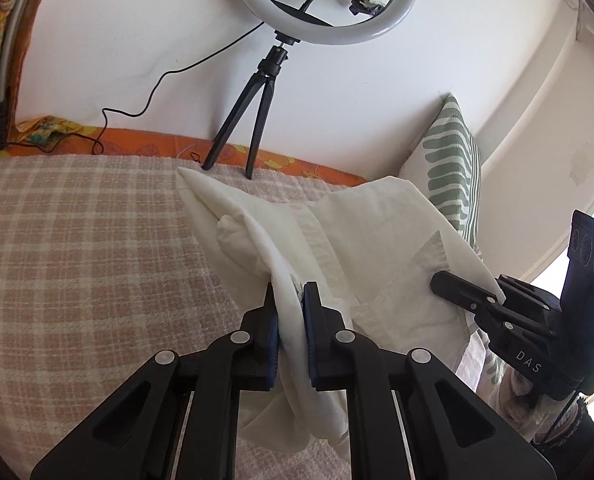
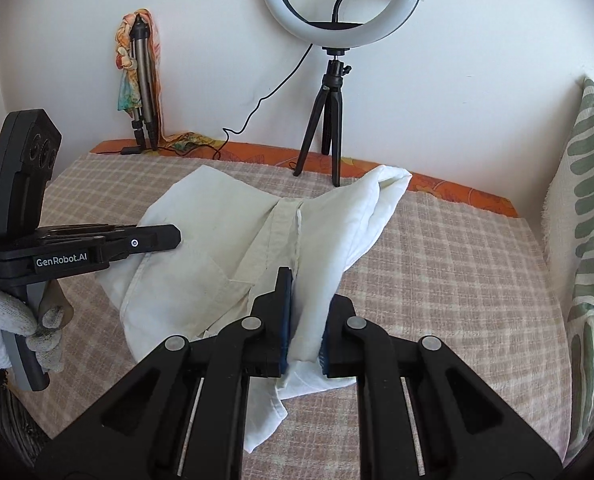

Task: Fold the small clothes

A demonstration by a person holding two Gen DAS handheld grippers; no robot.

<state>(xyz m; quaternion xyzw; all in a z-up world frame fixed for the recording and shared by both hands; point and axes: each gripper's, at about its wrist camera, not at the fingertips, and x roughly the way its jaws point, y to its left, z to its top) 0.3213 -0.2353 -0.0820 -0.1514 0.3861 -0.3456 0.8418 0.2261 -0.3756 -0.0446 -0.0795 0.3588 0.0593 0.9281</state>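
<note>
A small white shirt (image 1: 337, 236) with a button placket and chest pocket is lifted off the checked bedspread (image 1: 77, 240). My left gripper (image 1: 291, 300) is shut on a bunched fold at its near left side. My right gripper (image 2: 305, 292) is shut on the cloth at the near right side; it also shows at the right of the left wrist view (image 1: 469, 292). In the right wrist view the shirt (image 2: 225, 236) sags between the two grips, and the left gripper (image 2: 165, 238) comes in from the left, held by a gloved hand (image 2: 9, 320).
A ring light on a black tripod (image 1: 257, 120) stands at the bed's far edge against the white wall, its cable trailing left. A green-and-white leaf-print pillow (image 1: 453, 160) stands at the right. A folded tripod wrapped in colourful cloth (image 2: 141, 80) leans at the far left.
</note>
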